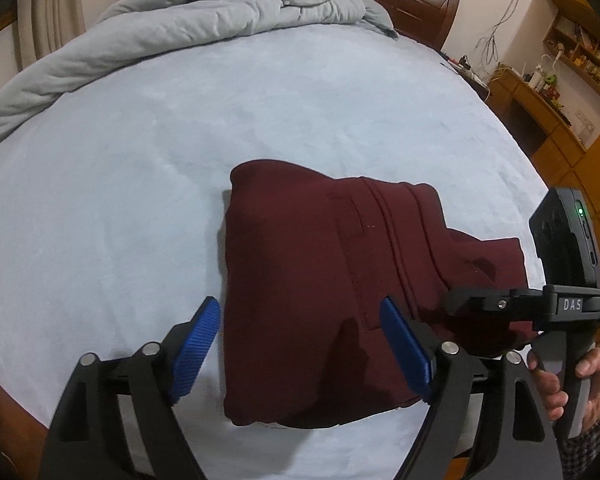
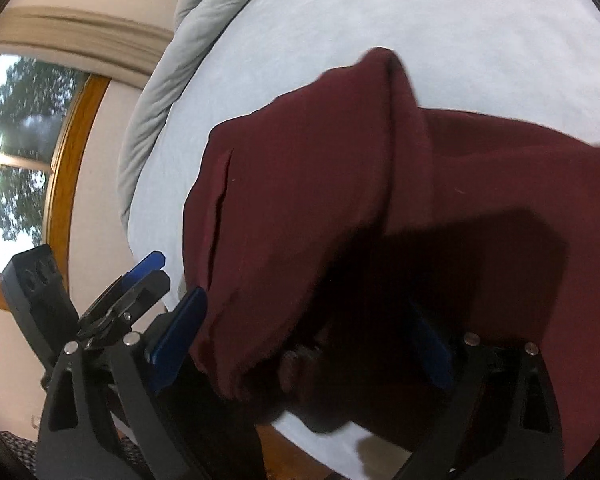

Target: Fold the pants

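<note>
maroon pants (image 1: pixel 324 280) are seen folded on the pale blue bed sheet (image 1: pixel 140 200). the left gripper (image 1: pixel 300 344) is held over their near edge, jaws apart, nothing clamped. the right gripper (image 2: pixel 304 344) is spread wide too, cloth loose between its blue pads (image 2: pixel 176 340).

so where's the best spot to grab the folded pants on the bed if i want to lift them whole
Probably the near edge of the pants, low down where the stacked layers meet the bed. Come in from the near side with the left tool, whose open pads already straddle that edge. The far right corner sticks out loose and thin, so gripping there would likely undo the fold.
</note>
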The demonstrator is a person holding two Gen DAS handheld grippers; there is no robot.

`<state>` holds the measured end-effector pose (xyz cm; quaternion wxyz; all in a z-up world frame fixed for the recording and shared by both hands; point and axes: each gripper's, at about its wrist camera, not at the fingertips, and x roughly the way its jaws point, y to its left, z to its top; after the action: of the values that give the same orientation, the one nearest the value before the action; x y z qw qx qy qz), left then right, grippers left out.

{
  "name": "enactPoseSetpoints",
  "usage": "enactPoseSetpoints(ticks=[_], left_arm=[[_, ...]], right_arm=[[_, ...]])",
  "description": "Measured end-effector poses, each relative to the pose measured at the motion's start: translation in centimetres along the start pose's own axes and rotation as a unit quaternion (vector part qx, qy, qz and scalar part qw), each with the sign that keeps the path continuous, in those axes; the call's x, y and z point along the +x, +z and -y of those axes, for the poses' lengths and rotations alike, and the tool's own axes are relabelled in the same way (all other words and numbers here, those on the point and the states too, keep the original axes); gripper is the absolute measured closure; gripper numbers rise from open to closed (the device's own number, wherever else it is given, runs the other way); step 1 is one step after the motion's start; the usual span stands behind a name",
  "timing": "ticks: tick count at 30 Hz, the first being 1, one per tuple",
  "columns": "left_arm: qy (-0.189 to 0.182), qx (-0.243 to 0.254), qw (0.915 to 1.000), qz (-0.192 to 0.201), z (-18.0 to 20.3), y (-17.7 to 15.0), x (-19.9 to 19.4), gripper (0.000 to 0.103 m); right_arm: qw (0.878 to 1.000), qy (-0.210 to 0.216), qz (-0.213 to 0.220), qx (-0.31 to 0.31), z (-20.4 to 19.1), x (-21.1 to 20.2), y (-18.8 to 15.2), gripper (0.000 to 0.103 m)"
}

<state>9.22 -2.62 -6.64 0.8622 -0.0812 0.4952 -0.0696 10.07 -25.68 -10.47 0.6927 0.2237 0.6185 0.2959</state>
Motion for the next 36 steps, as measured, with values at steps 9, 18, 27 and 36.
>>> enactPoseSetpoints(ticks=[9, 18, 27, 36], left_arm=[[0.001, 0.001, 1.0000, 0.006, -0.1, 0.0, -0.5, 0.019], [0.009, 0.002, 1.0000, 0.000, -0.2, 0.3, -0.3, 0.018], [0.008, -0.001, 1.0000, -0.001, 0.6, 1.0, -0.5, 0.018], [-0.003, 0.006, 1.0000, -0.007, 2.1, 1.5, -0.1, 0.018]], right_arm=[[0.999, 0.023, 0.005, -0.027, -0.9, 1.7, 0.5, 0.055], [0.996, 0.071, 0.034, -0.038, -1.3, -0.9, 0.3, 0.081], [0.990, 0.091, 0.073, -0.076, -3.8, -5.6, 0.4, 0.084], [0.988, 0.074, 0.119, -0.058, -1.0, -11.8, -0.7, 0.084]])
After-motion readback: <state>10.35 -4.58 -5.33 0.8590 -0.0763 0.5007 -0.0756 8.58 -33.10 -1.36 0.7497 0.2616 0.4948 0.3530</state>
